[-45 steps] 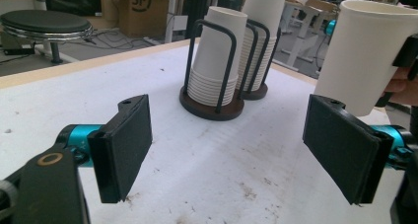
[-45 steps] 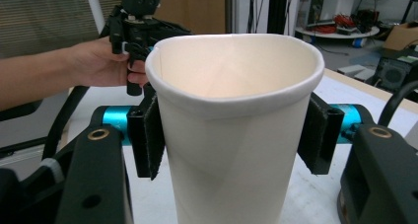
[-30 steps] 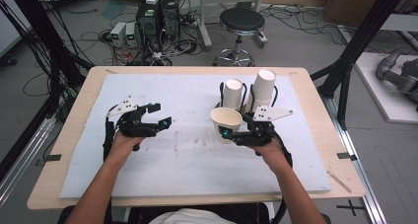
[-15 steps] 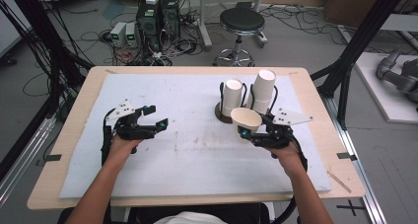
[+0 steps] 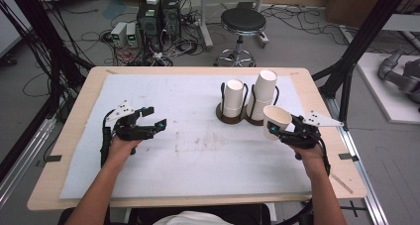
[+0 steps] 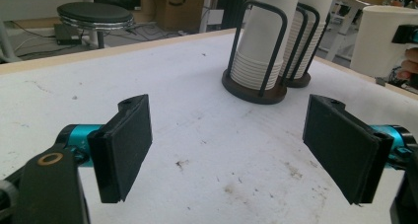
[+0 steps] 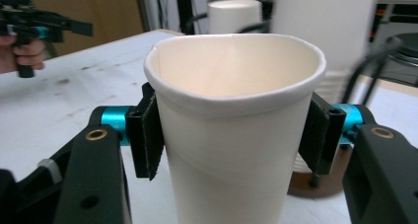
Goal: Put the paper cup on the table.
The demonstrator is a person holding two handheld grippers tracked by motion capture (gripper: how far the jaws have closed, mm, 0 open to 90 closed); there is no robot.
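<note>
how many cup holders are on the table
2. The left cup holder stands right of the table's middle, the right cup holder touching it beside; each holds an upside-down cup stack. The right hand-held gripper holds a single paper cup nearby.

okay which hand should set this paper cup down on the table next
Right. The right gripper already clamps the paper cup upright; the left gripper is open, empty and across the table.

Table point(image 5: 69, 185): light wood, rectangular.
Cover point(image 5: 198, 160): white sheet, stained, over most of the top.
On sheet: two dark cup holders point(image 5: 229, 116), stacked paper cups point(image 5: 233, 97) inside.
</note>
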